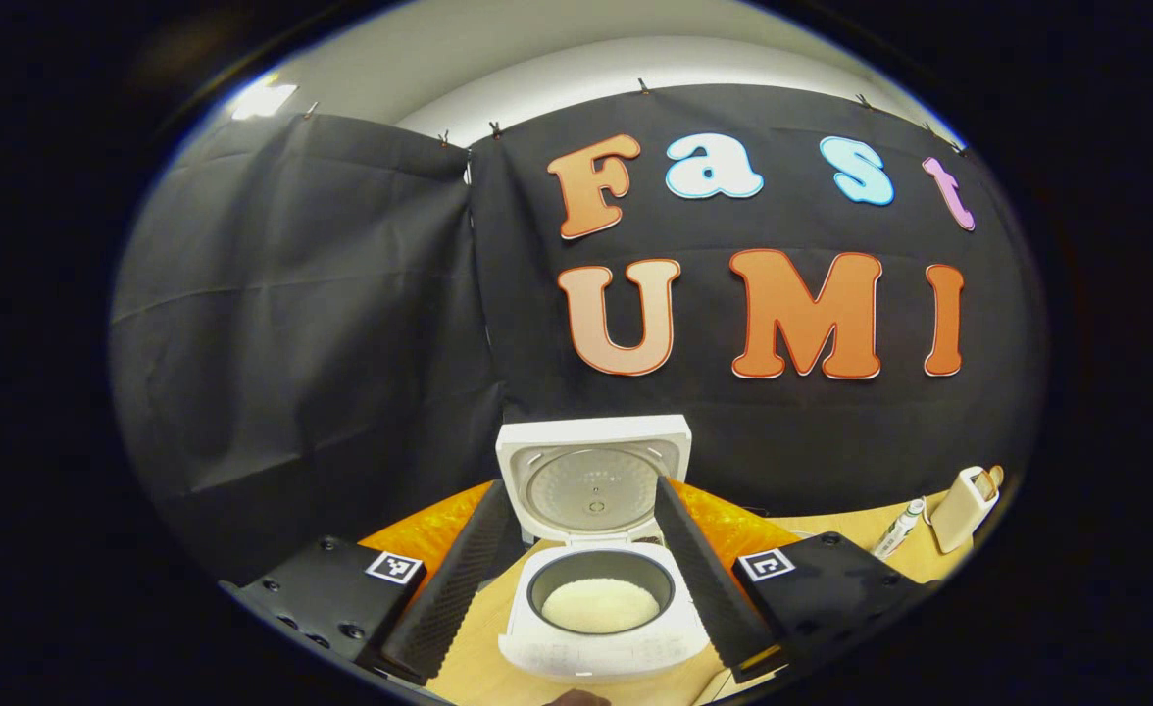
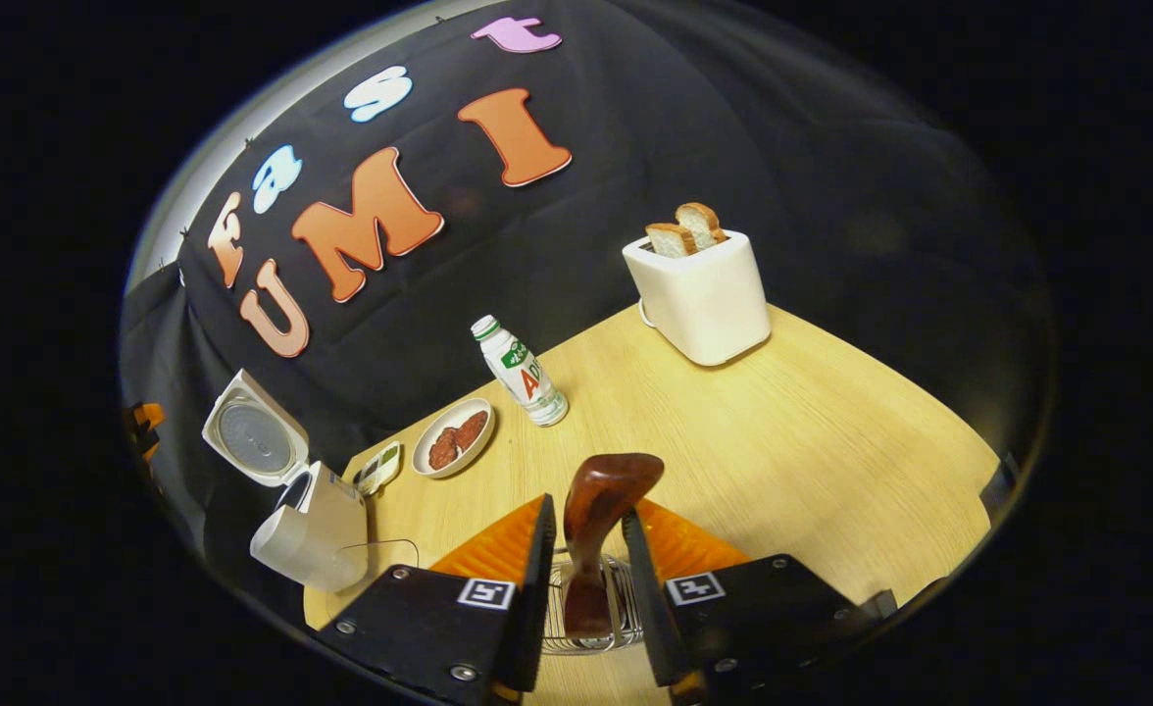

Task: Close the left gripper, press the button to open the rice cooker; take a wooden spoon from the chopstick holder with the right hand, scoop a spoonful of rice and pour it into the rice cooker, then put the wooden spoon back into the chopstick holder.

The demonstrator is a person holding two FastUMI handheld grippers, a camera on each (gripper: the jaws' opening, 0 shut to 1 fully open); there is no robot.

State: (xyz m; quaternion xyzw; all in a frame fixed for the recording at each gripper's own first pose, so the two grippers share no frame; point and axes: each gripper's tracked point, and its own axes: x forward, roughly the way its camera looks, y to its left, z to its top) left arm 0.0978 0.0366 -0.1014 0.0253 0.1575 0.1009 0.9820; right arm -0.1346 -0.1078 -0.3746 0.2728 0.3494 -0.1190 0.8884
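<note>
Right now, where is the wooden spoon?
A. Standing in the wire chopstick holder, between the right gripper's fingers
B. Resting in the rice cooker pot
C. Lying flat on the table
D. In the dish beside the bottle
A: in the right gripper view the wooden spoon stands upright in the wire chopstick holder, with the right gripper around its handle.

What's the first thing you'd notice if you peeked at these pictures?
Probably the white rice cooker with its lid flipped up and rice showing in the pot, straight ahead between the left gripper fingers. In the right gripper view, a wooden spoon stands up out of a wire chopstick holder between the right gripper fingers, and a white toaster with two bread slices sits at the table's far edge.
</note>
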